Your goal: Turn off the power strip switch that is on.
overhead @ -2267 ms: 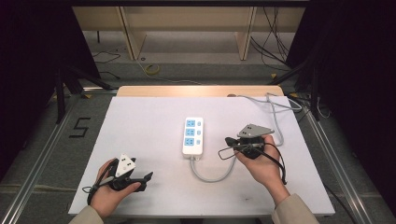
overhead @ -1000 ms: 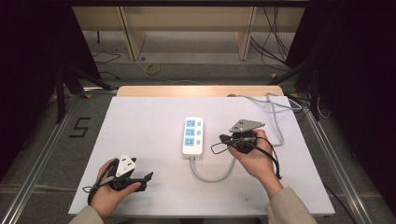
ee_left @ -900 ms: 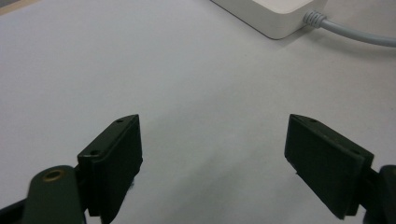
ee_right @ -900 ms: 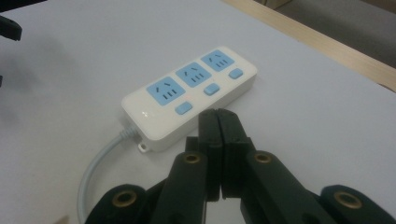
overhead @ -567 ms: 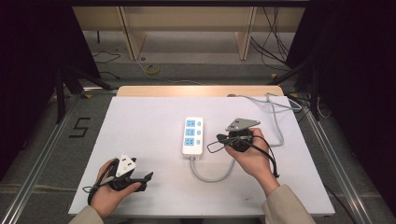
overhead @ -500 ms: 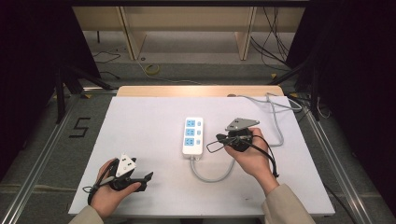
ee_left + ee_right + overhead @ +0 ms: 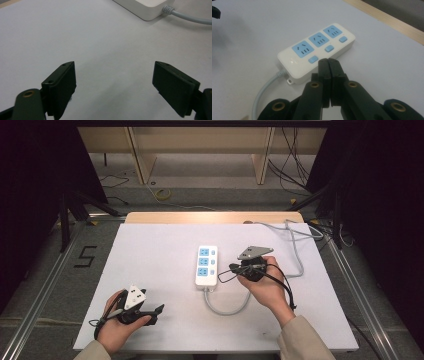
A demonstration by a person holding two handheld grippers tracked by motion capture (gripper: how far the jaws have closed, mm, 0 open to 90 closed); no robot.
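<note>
Right gripper [image 7: 328, 61]: jaws pressed together, nothing between them, tips just beside the power strip [image 7: 317, 51], which lies directly ahead on the worktop [image 7: 150, 250]. Left gripper [image 7: 113, 82]: jaws wide apart, empty; the strip lies well ahead of it.

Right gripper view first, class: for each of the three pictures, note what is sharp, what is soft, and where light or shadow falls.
Right gripper view: the white three-socket power strip with blue faces is sharp, and the shut right gripper is slightly soft. Left gripper view: the open left gripper is crisp, with a faint shadow on the white tabletop. High view: the table is evenly lit, the surroundings dark.
</note>
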